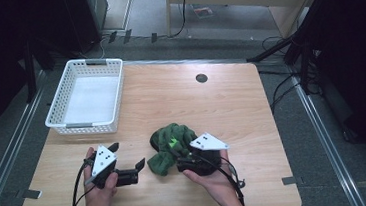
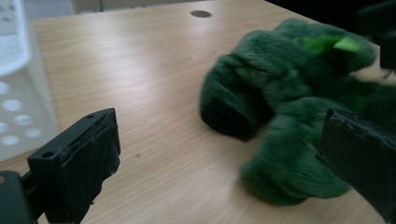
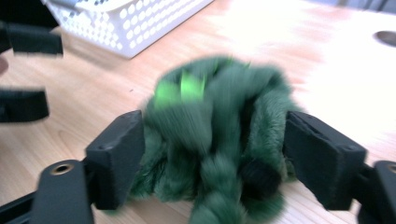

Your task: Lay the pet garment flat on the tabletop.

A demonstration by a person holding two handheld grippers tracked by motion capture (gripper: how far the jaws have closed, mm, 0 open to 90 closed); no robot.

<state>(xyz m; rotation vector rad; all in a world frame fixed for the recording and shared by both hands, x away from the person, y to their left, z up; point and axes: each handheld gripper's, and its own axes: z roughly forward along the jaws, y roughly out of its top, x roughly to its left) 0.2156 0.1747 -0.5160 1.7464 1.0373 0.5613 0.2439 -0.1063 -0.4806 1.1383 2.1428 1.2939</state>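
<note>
A dark green plush toy (image 1: 172,146) with a bright green patch lies crumpled on the wooden table (image 1: 186,102), near its front middle. My right gripper (image 1: 186,159) reaches into it from the right. In the right gripper view its jaws (image 3: 215,130) stand wide on either side of the plush (image 3: 215,154), the fur brushing them without being squeezed. My left gripper (image 1: 126,155) rests on the table just left of the toy, open. Between its jaws (image 2: 219,135) is mostly bare wood, and the plush (image 2: 280,107) bulges in by the right jaw.
A white perforated basket (image 1: 87,124) stands at the table's back left, lined with something white. A round cable hole (image 1: 201,78) sits at the back middle. Cables trail from both grippers over the front edge. The floor beyond holds stands and cables.
</note>
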